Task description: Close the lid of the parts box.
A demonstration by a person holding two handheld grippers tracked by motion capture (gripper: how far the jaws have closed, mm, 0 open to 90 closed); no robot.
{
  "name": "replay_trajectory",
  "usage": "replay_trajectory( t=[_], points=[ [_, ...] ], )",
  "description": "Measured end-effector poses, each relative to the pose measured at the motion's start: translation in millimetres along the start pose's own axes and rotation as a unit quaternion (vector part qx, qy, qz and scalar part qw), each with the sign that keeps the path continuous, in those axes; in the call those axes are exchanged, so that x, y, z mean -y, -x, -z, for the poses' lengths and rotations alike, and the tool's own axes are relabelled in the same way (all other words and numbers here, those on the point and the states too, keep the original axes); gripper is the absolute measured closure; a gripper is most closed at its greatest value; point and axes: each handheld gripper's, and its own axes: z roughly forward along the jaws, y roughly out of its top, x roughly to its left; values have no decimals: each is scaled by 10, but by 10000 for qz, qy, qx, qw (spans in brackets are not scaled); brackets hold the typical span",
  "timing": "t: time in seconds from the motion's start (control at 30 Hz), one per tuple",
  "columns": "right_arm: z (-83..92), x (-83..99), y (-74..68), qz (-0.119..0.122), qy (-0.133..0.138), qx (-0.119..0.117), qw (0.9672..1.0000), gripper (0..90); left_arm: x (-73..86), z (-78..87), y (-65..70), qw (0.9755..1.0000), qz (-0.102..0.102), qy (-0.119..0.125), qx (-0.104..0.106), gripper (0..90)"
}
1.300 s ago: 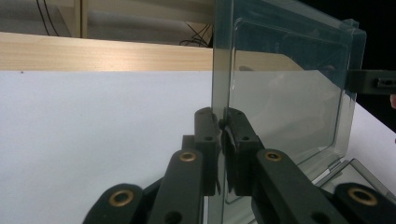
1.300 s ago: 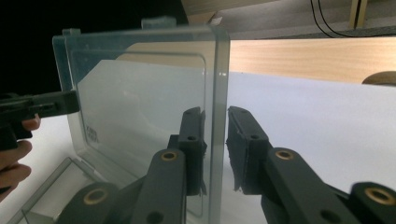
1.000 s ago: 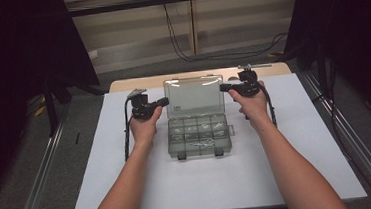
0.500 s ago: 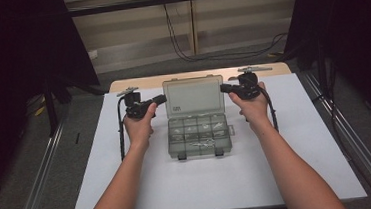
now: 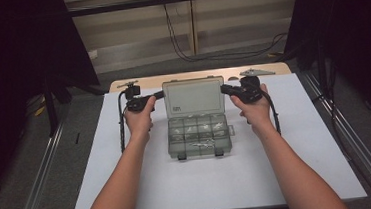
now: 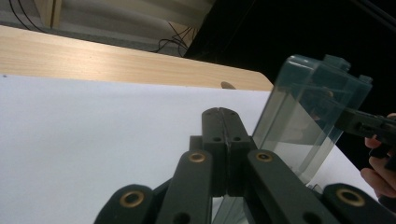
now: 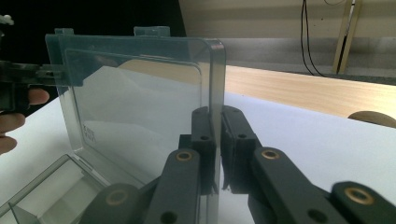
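A clear plastic compartment box (image 5: 198,136) stands on the white sheet with its lid (image 5: 193,98) raised upright at the back. My right gripper (image 5: 223,88) is shut on the lid's right edge; in the right gripper view the edge (image 7: 215,70) runs down between the jaws of that gripper (image 7: 217,114). My left gripper (image 5: 159,93) sits at the lid's left edge. In the left gripper view its jaws (image 6: 223,112) are pressed together with nothing between them, and the lid (image 6: 308,121) stands just beside them. Small metal parts (image 5: 201,144) lie in the front compartments.
The white sheet (image 5: 130,189) covers a wooden table whose bare back strip (image 5: 141,81) shows behind the box. Metal rails (image 5: 40,196) run along both sides. Cables hang on the back wall. Both forearms reach in from the near edge.
My left gripper has shifted slightly back and up beside the lid's left edge. The right gripper and the raised lid have hardly moved.
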Motion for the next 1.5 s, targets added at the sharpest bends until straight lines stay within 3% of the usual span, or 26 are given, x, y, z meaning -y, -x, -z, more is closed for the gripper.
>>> replay_trajectory(
  t=[0.17, 0.3, 0.43, 0.53, 0.63, 0.7, 0.83, 0.9, 1.0, 1.13, 1.5],
  points=[
    [28, 24, 1, 68, 79, -48, 9999, 847, -19, -32, -2, 9994, 245, 14, 231, 900],
    [41, 37, 5, 59, 104, -105, 9999, 842, -17, -27, -20, 9990, 182, -129, 396, 900],
    [64, 29, 16, -18, 67, -200, 9998, 832, 0, -14, -42, 9972, 309, -107, 675, 900],
    [80, 22, 9, -25, 38, -245, 9997, 796, 3, 15, -47, 9969, 186, -146, 753, 900],
    [112, 16, 11, -47, -1, -217, 9998, 665, 4, 41, -25, 9965, 168, -77, 812, 900],
    [165, 27, 35, -59, -4, -360, 9993, 642, 1, 62, -6, 9962, 75, -120, 854, 900],
    [293, 78, 74, -41, 14, -468, 9989, 617, 5, 81, 42, 9970, -117, -163, 748, 900],
    [356, 93, 91, -61, -3, -447, 9990, 639, 9, 97, 54, 9964, -168, -182, 811, 900],
    [420, 69, 109, -212, 7, -278, 9994, 755, 18, 123, 85, 9961, -277, -192, 810, 900],
    [396, 21, 93, -538, -24, -75, 9985, 864, 38, 145, 109, 9960, -282, -127, 840, 900],
    [301, -27, -93, -510, 14, -120, 9986, 900, 73, 244, 174, 9948, -478, -86, 898, 900]
  ],
)
